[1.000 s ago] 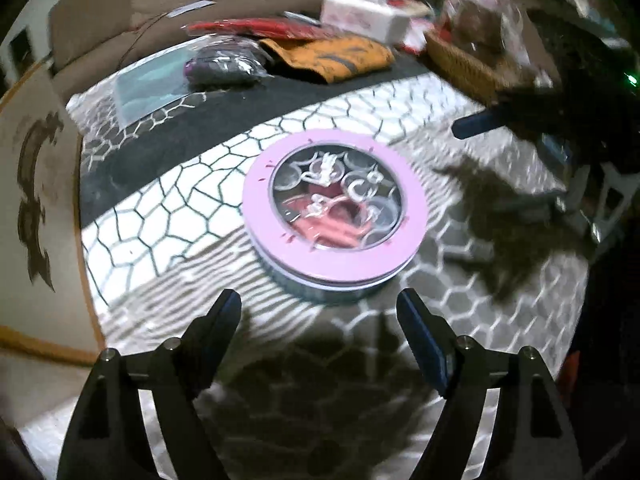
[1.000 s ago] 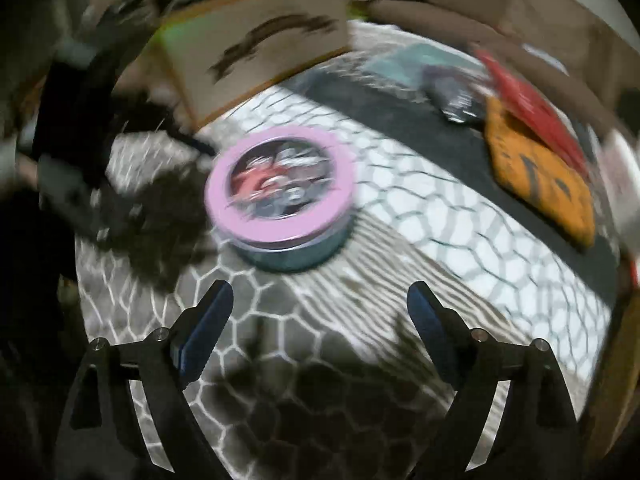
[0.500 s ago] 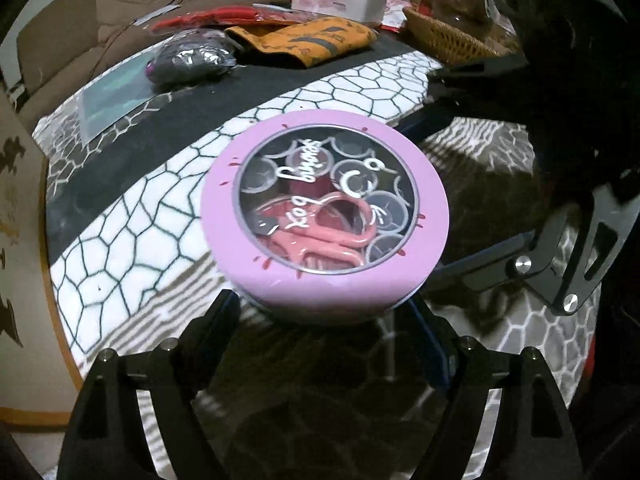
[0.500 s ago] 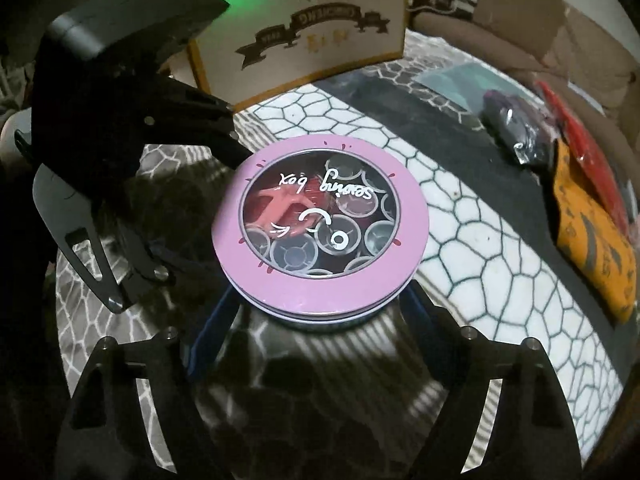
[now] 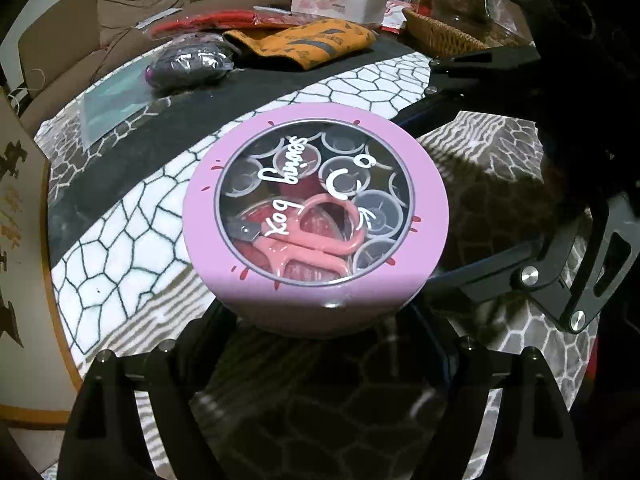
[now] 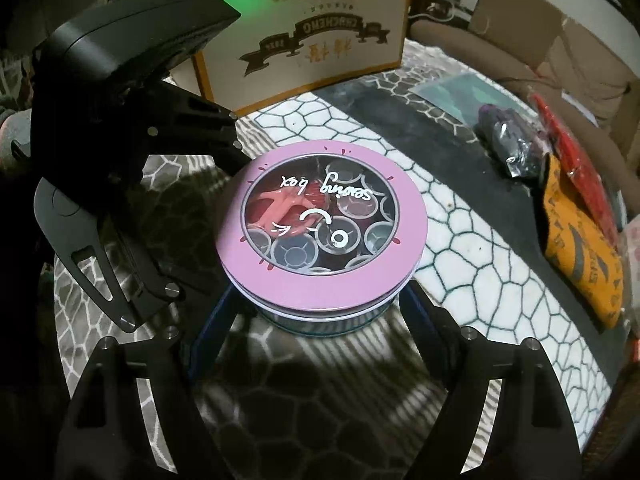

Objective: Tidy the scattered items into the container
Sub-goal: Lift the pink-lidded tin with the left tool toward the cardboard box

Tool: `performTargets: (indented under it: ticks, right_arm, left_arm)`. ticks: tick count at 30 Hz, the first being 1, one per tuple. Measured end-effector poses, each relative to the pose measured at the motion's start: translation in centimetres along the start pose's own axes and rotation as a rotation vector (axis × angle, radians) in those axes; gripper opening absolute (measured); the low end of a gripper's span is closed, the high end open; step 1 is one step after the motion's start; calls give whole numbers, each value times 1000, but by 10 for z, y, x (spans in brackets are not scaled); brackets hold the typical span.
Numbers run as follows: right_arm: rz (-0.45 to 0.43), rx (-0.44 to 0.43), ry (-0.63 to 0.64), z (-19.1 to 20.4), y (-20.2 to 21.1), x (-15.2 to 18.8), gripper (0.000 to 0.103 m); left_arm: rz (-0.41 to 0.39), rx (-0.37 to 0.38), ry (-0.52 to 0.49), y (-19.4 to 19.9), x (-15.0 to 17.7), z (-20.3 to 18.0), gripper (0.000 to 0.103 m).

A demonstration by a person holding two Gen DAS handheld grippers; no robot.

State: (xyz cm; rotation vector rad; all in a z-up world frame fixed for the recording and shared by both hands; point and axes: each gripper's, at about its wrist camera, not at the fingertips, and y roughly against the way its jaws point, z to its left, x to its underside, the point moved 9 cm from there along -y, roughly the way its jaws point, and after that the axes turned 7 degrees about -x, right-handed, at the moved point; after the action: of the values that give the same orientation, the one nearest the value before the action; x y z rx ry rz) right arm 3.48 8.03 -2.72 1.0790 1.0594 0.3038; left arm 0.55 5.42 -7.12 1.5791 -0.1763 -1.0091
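The round pink-lidded metal sewing tin [image 5: 320, 292] sits between both pairs of fingers: the right gripper [image 6: 316, 304], jaws just closing, clasps its wall wide, while the left gripper [image 5: 320, 310] straddles it, contact hidden beneath the lid, presumably bracing it for opening.

Dim room, hard shadows, fisheye-warped edges
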Motion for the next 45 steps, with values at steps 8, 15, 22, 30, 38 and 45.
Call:
performTargets:
  ticks: [8, 15, 22, 30, 38, 45]
  right_arm:
    - [-39, 1, 7, 4, 19, -8, 80]
    - [-42, 39, 68, 13, 47, -34, 80]
    - [-89, 84, 143, 28, 89, -85, 80]
    - [-123, 137, 274, 64, 116, -188, 80]
    - [-180, 45, 300, 100, 76, -293, 80]
    - [-73, -24, 295, 99, -4, -316, 80]
  left_arm:
    - [-49, -44, -25, 22, -8, -1, 83]
    - [-84, -53, -18, 55, -23, 7, 83]
    - [-148, -120, -38, 116, -45, 29, 83]
    - [-189, -279, -64, 200, -53, 90, 83]
    - [-95, -363, -2, 234, -26, 191, 83]
    - [-1, -312, 62, 191, 12, 245, 83]
